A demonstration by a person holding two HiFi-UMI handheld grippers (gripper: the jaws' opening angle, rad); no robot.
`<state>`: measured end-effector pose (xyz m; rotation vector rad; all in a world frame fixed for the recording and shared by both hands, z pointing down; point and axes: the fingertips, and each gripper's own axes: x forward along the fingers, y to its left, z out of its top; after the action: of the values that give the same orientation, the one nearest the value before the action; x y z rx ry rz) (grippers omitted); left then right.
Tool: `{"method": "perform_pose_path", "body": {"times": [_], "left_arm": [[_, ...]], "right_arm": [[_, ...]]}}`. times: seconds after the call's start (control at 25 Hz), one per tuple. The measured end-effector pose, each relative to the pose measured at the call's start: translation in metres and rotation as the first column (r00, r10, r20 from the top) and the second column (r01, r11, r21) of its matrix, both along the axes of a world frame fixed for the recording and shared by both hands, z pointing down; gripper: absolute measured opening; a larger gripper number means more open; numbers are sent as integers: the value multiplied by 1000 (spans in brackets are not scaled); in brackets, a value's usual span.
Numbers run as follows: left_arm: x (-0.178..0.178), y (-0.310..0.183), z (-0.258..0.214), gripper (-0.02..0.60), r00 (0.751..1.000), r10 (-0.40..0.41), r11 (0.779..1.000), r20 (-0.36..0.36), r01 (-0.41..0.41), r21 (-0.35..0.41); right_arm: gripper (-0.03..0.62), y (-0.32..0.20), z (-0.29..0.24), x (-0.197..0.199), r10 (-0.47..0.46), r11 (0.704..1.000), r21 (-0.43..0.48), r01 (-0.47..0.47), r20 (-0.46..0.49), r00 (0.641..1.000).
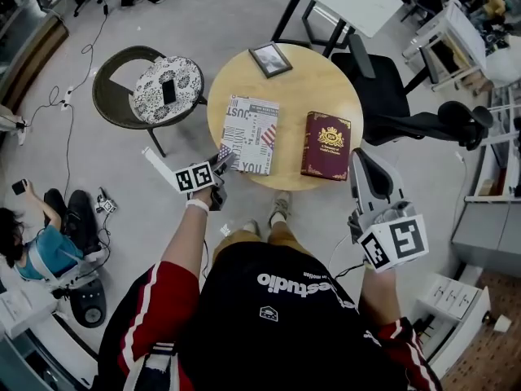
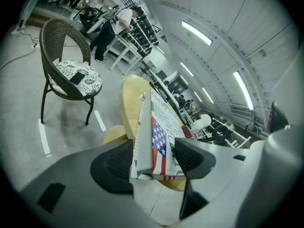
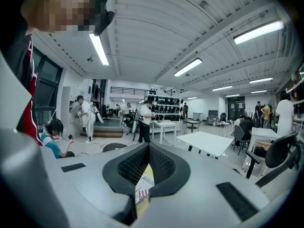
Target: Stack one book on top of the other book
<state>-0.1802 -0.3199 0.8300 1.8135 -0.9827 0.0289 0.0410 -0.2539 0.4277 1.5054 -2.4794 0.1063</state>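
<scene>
Slippage is risked by a corner-only hold: the patterned book [image 1: 251, 133], mid-frame on the bench [image 1: 326, 88], is straddled by the wide-spread left hand-held gripper [image 1: 223, 163]; the right hand-held gripper [image 1: 359, 158] is closed.

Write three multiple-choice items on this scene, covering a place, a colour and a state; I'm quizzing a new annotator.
1. Where is the picture frame? A on the chair; B at the far edge of the table; C on the floor.
2. What colour is the book on the person's right? A dark red; B green; C blue.
3. How do the right gripper's jaws stand? A wide apart; B clamped on a pen; C together, empty.
Answers: 1 B, it lies by the far rim. 2 A, its cover is dark red with gold. 3 C, its own view shows the pads meeting.
</scene>
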Motion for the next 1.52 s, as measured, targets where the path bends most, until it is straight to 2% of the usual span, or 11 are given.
{"method": "perform_pose_path", "body": {"times": [0.36,0.52,0.72,1.0,1.24,1.52], "left_arm": [[10,12,6,290,987,-9,998,-162,-3,-69],[11,22,1,255,983,5,995,-183,-23,-95],[2,35,-12,236,986,14,995,-167,-29,-91],[-3,31,-48,192,987,14,999,-161,-20,-41],[-6,18,-83,181,994,1,999,-110,5,52],[-8,6,-119,179,998,-41,992,-37,45,119]], "right_arm": [[27,-5,1,0,0,1000,0,0,16,1000],[26,-4,-1,-3,-7,1000,0,7,24,1000],[28,-4,-1,-5,-12,1000,4,12,26,1000],[28,0,-8,-13,-26,999,25,25,22,999],[28,7,-16,-19,-32,999,44,32,13,999],[26,11,-33,-17,-31,996,83,29,14,999]]}}
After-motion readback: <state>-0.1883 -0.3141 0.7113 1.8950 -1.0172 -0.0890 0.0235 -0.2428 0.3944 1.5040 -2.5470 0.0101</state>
